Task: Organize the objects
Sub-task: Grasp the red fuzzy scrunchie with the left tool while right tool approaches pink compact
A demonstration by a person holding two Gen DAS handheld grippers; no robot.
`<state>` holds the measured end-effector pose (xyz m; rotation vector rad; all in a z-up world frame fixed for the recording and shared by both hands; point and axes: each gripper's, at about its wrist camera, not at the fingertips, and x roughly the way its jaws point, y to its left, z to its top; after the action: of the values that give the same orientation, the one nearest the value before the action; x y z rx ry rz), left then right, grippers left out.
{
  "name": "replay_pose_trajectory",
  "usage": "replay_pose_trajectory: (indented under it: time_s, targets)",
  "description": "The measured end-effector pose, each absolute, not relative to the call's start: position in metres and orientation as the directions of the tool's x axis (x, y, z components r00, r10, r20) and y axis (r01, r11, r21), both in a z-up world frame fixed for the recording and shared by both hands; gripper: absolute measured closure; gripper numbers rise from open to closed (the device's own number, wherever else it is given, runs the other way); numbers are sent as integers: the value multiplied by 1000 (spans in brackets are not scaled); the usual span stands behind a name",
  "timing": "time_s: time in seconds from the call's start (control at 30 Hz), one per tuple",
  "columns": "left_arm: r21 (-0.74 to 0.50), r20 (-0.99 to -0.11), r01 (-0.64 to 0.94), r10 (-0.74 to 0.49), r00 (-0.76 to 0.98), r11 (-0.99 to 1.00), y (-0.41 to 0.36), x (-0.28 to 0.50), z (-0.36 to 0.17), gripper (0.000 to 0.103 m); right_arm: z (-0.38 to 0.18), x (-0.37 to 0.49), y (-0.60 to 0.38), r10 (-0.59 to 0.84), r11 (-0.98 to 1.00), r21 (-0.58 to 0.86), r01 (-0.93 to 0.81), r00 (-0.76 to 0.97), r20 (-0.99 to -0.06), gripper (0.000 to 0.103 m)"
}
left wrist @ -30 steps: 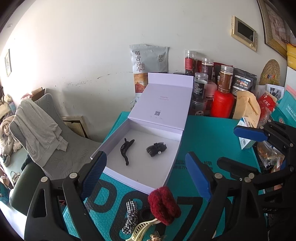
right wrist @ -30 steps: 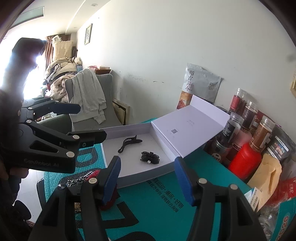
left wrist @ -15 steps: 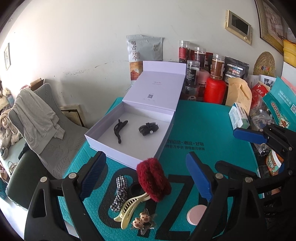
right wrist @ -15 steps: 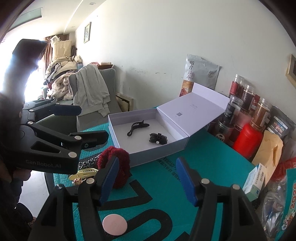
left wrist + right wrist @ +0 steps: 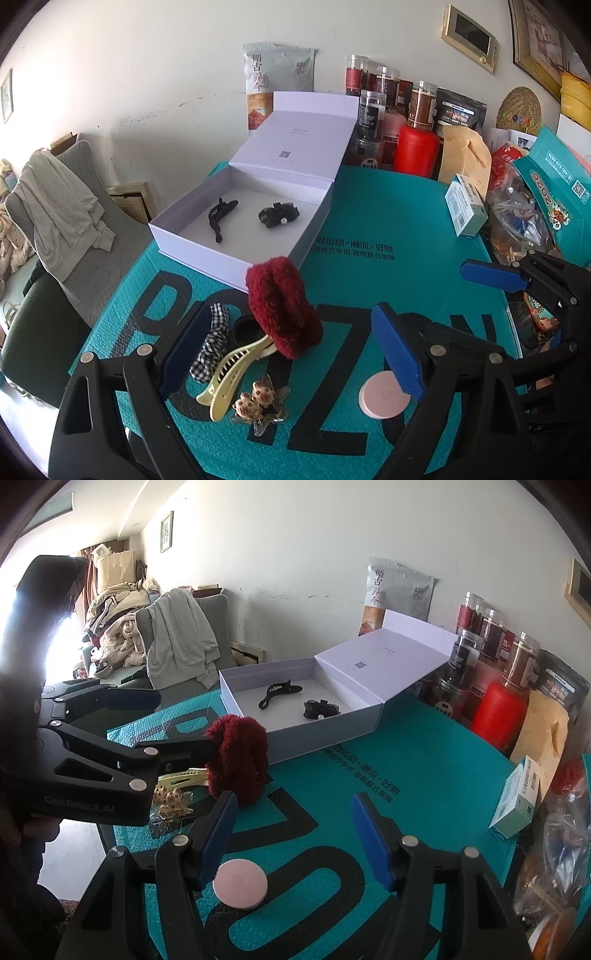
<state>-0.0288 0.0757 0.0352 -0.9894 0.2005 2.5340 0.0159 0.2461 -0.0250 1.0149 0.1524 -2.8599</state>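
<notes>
We hover over loose accessories, between picks. Left gripper (image 5: 291, 354) jaws apart, empty, straddling red scrunchie (image 5: 282, 306); white box (image 5: 192, 254) at 11 o'clock. Right gripper (image 5: 291, 834) apart, empty, pink disc (image 5: 240, 884) at 7 o'clock. Next, we judge: lower, clamp scrunchie, carry to box.

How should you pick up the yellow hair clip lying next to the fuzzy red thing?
Probably grip the yellow hair clip across its long, narrow middle, coming from above with the left hand-held gripper, whose jaws are open and empty. Its far end tucks under the red scrunchie, and the bear clip sits beside its near end, so the middle looks clearest.
</notes>
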Motion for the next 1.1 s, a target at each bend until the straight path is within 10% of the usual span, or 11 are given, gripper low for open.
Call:
replay_pose_trajectory:
  time_s: [1.1]
  targets:
    - [-91,-747,-437,351,-565,-895,82,-87,-37,15,-109,1,241,-186,-977,84,194,-594,-783,38]
